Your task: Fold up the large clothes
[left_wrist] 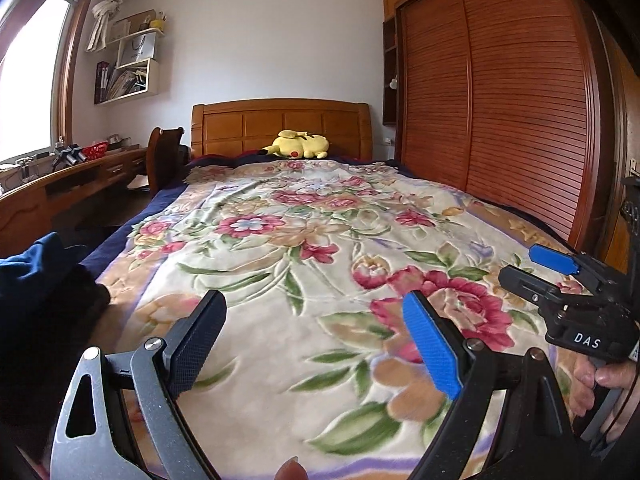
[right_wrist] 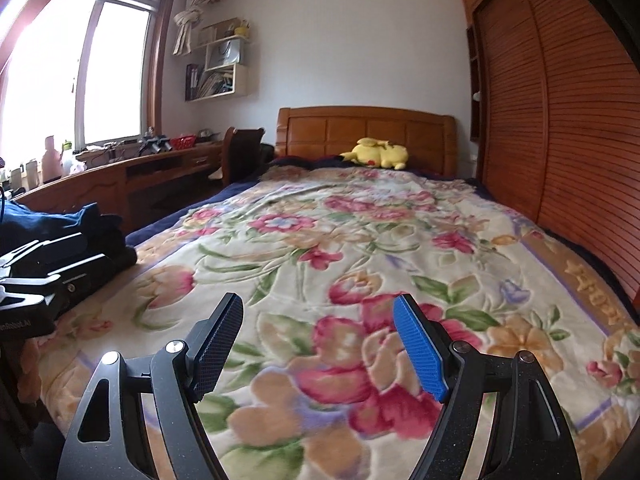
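Much bare floral blanket (left_wrist: 280,264) between edges

The left gripper (left_wrist: 316,344) has 2 fingers: 1 dark textured pad (left_wrist: 198,342), 1 ribbed blue pad (left_wrist: 430,350), behind them grey and black link arms with silver screws. The right gripper (right_wrist: 320,346) matches; its black body reads "DAS" in white
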The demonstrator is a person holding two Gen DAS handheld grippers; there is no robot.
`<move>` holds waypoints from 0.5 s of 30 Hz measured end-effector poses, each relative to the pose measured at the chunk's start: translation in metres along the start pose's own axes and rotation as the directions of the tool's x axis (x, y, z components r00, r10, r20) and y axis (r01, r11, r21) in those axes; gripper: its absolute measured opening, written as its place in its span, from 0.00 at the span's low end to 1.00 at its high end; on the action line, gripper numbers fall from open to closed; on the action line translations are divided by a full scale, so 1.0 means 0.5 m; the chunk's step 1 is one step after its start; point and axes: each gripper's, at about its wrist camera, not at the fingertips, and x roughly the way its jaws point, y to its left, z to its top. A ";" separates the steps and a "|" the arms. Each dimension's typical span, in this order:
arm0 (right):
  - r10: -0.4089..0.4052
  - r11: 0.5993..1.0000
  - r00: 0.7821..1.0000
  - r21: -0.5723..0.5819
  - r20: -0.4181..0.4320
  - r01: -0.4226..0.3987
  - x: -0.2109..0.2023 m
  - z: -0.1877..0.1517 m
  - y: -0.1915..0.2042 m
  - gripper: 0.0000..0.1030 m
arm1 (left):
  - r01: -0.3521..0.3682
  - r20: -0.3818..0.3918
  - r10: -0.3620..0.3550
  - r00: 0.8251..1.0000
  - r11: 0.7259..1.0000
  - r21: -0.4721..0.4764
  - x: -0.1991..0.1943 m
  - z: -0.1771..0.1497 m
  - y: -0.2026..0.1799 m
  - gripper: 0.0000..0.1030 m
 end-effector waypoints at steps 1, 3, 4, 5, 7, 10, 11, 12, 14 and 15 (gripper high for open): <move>-0.005 1.000 1.000 0.005 0.007 0.005 -0.001 -0.004 -0.002 0.77 | -0.003 0.001 0.003 1.000 1.000 -0.001 0.005 -0.001 -0.007 0.88; -0.020 1.000 1.000 0.013 0.020 0.020 0.008 -0.018 -0.012 0.77 | -0.006 0.003 0.006 1.000 1.000 -0.003 0.014 -0.004 -0.013 0.88; -0.029 0.999 0.999 0.014 0.025 0.028 0.008 -0.021 -0.013 0.77 | -0.009 0.005 0.009 1.000 1.000 -0.006 0.018 -0.008 -0.017 0.88; -0.034 0.999 0.999 0.014 0.028 0.034 0.014 -0.030 -0.015 0.77 | -0.011 0.004 0.011 1.000 1.000 -0.006 0.023 -0.010 -0.020 0.88; -0.044 0.999 0.998 0.017 0.035 0.043 0.022 -0.041 -0.021 0.77 | -0.022 0.001 0.022 1.000 1.000 -0.007 0.032 -0.017 -0.024 0.88; -0.049 0.998 0.998 0.032 0.044 0.047 0.036 -0.058 -0.029 0.77 | -0.047 -0.007 0.047 0.999 0.999 -0.006 0.047 -0.028 -0.027 0.88; -0.050 0.998 0.998 0.037 0.046 0.048 0.040 -0.063 -0.031 0.77 | -0.053 -0.008 0.053 0.999 0.999 -0.003 0.052 -0.033 -0.028 0.88; -0.049 0.998 0.998 0.039 0.047 0.047 0.045 -0.064 -0.035 0.77 | -0.060 -0.007 0.060 0.998 0.998 0.000 0.055 -0.038 -0.028 0.88; -0.052 0.998 0.998 0.041 0.043 0.051 0.055 -0.067 -0.039 0.77 | -0.075 -0.006 0.075 0.997 0.997 0.003 0.062 -0.048 -0.027 0.88; -0.053 0.998 0.998 0.043 0.042 0.051 0.057 -0.069 -0.040 0.77 | -0.082 -0.004 0.082 0.997 0.997 0.002 0.064 -0.053 -0.025 0.88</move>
